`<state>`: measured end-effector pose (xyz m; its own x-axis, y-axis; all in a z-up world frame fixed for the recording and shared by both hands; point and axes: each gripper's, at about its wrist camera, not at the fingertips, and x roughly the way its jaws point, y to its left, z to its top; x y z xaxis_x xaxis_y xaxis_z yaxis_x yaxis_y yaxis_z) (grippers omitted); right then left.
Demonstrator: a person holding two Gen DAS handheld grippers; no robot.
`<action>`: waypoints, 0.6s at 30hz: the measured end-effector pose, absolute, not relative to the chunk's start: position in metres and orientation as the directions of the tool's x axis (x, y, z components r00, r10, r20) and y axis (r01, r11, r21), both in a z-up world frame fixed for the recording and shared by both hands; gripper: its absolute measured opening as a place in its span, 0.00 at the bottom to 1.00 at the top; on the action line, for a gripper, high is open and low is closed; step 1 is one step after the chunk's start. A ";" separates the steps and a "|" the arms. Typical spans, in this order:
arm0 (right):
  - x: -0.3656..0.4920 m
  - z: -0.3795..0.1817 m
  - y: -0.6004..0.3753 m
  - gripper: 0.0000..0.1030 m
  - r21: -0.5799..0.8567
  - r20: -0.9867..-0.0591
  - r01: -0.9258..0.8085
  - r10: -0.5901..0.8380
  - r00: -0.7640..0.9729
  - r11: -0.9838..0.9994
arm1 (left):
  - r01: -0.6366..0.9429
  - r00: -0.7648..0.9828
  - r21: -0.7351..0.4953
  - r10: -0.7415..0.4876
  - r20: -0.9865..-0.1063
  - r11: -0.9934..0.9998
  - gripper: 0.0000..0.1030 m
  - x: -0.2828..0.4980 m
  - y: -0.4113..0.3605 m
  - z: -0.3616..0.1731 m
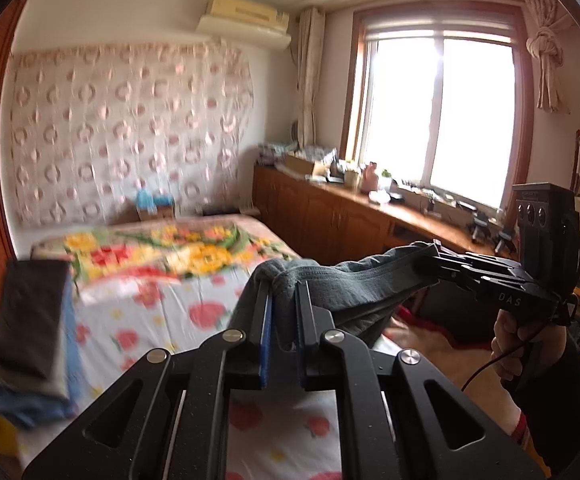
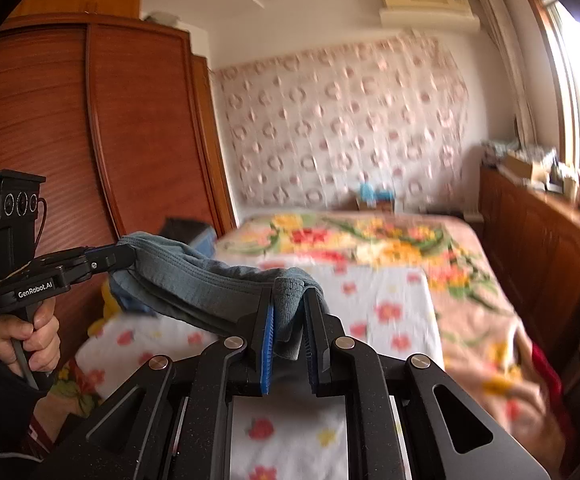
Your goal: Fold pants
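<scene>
Grey-blue pants (image 1: 354,280) hang in the air above the bed, stretched by the waistband between my two grippers. In the left wrist view my left gripper (image 1: 284,286) is shut on one bunched end of the fabric, blue pads pressing it. My right gripper (image 1: 426,258) bites the other end at the right, held by a hand (image 1: 518,340). The right wrist view shows the same from the other side. There my right gripper (image 2: 290,296) is shut on the pants (image 2: 194,280), and my left gripper (image 2: 128,254) clamps the far end at the left. The legs hang below, mostly hidden.
A bed (image 1: 162,312) with a flowered sheet lies below and ahead. A stack of folded clothes (image 1: 30,320) sits on its left side. A wooden wardrobe (image 2: 90,140) stands left. A cluttered low cabinet (image 1: 330,216) runs under the window (image 1: 438,112) on the right.
</scene>
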<state>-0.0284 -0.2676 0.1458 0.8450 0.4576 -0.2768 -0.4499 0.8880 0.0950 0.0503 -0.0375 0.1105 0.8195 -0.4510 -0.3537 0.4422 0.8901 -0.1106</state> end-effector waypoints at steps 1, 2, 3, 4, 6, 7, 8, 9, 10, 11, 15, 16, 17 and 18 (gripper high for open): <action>-0.028 0.152 -0.265 0.13 0.090 -0.267 -0.457 0.463 0.845 0.885 | 0.435 0.830 -0.098 -0.440 -0.343 0.895 0.10 0.051 -0.035 0.118; -0.026 0.158 -0.263 0.13 0.083 -0.259 -0.464 0.469 0.844 0.882 | 0.428 0.837 -0.088 -0.431 -0.337 0.900 0.10 0.054 -0.032 0.122; -0.023 0.162 -0.260 0.13 0.077 -0.254 -0.469 0.472 0.844 0.880 | 0.419 0.843 -0.084 -0.422 -0.334 0.904 0.10 0.057 -0.028 0.124; -0.018 0.165 -0.256 0.13 0.072 -0.254 -0.474 0.476 0.842 0.878 | 0.413 0.845 -0.083 -0.416 -0.335 0.907 0.10 0.060 -0.026 0.125; -0.002 0.163 -0.249 0.13 0.062 -0.266 -0.482 0.480 0.836 0.874 | 0.386 0.853 -0.081 -0.389 -0.348 0.919 0.10 0.075 -0.017 0.121; 0.006 0.162 -0.244 0.13 0.057 -0.274 -0.484 0.480 0.833 0.873 | 0.375 0.855 -0.080 -0.378 -0.354 0.924 0.10 0.081 -0.014 0.119; 0.014 0.159 -0.240 0.13 0.058 -0.286 -0.487 0.482 0.828 0.871 | 0.360 0.858 -0.078 -0.362 -0.364 0.930 0.10 0.090 -0.011 0.114; 0.028 0.157 -0.234 0.13 0.063 -0.300 -0.492 0.487 0.820 0.868 | 0.340 0.861 -0.082 -0.345 -0.374 0.937 0.10 0.104 -0.005 0.108; 0.041 0.153 -0.234 0.13 0.061 -0.311 -0.492 0.485 0.817 0.868 | 0.325 0.865 -0.080 -0.331 -0.377 0.942 0.10 0.113 -0.002 0.104; 0.057 0.154 -0.234 0.13 0.053 -0.318 -0.489 0.479 0.818 0.871 | 0.310 0.873 -0.069 -0.312 -0.376 0.948 0.10 0.121 -0.002 0.103; 0.113 0.174 -0.205 0.13 0.006 -0.333 -0.439 0.415 0.847 0.899 | 0.248 0.904 -0.009 -0.235 -0.357 0.969 0.10 0.169 0.002 0.109; 0.124 0.181 -0.201 0.13 0.002 -0.318 -0.414 0.393 0.863 0.910 | 0.241 0.910 -0.007 -0.228 -0.346 0.971 0.10 0.174 0.004 0.115; 0.134 0.190 -0.198 0.13 0.002 -0.305 -0.394 0.375 0.875 0.919 | 0.237 0.915 -0.004 -0.224 -0.335 0.972 0.10 0.182 0.006 0.123; 0.141 0.195 -0.192 0.13 -0.002 -0.301 -0.383 0.365 0.881 0.924 | 0.242 0.916 0.008 -0.226 -0.333 0.970 0.10 0.185 0.005 0.128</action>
<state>0.1406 -0.1918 0.1951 0.8808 0.3652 -0.3014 -0.3835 0.9236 -0.0015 0.1850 0.0046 0.1278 0.9156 -0.2255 -0.3328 0.2418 0.9703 0.0079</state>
